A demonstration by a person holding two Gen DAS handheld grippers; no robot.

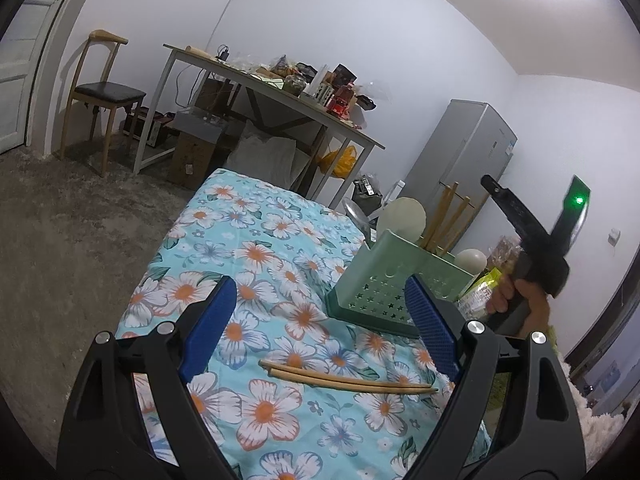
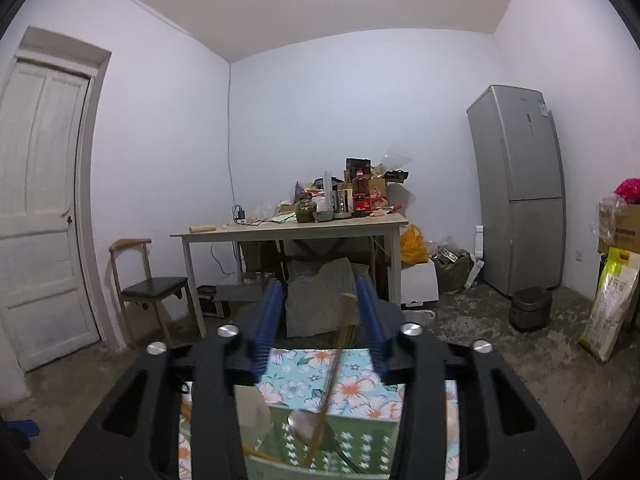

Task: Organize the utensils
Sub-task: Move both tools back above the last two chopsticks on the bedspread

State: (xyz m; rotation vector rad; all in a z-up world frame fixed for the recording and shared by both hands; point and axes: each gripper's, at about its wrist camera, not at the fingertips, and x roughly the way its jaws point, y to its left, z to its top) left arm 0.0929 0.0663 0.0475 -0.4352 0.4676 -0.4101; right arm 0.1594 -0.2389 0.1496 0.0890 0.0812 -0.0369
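A: Chopsticks (image 1: 348,378) lie as a pair on the floral-clothed surface (image 1: 256,248), between the wide-spread blue pads of the left tool (image 1: 320,320), which touches nothing.

B: And the right hand (image 1: 516,300)?

A: Seen from the left wrist, it grips its handle beside the green caddy (image 1: 376,292), where more chopsticks (image 1: 444,220) and a spoon (image 1: 356,212) stand upright.

B: What does the right wrist add?

A: It looks level over the caddy (image 2: 360,436) (from above): a blurred chopstick (image 2: 336,364) runs between the parted pads of the right tool (image 2: 320,320), close by the right-hand pad; contact is unclear. A metal spoon (image 2: 308,424) sits below.
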